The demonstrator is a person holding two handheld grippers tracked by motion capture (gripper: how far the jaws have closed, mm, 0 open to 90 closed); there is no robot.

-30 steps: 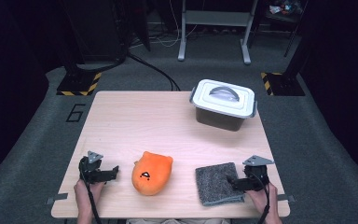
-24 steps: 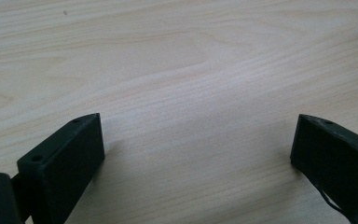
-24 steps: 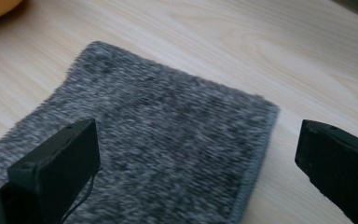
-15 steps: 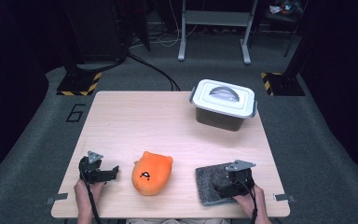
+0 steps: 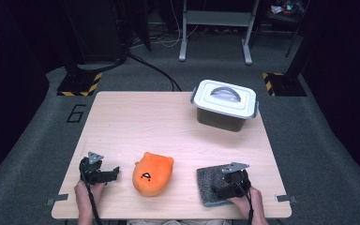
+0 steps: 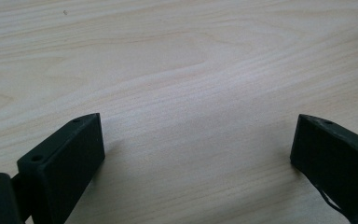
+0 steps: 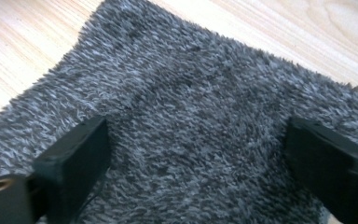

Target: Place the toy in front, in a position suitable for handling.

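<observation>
Cloth pickup just starting at the near right corner of the table

Grey shaggy cloth [image 5: 213,185] lies flat at the near right of the table [image 5: 136,122]; right gripper [image 5: 225,186] hangs low over it, jaws wide apart and just been closing, the pile spread between them but nothing pinched yet; I judge the step to be the reach, and the next move calls for pressing down and nipping a fold of the pile; left gripper [image 5: 114,172] rests at the near left, jaws apart over bare wood, holding nothing; orange plush toy [image 5: 152,173] sits between the two, a small black mark on it too small to read; lidded grey box [image 5: 225,104] stands far right; a "6" [image 5: 76,113] is marked on the floor to the left.
</observation>
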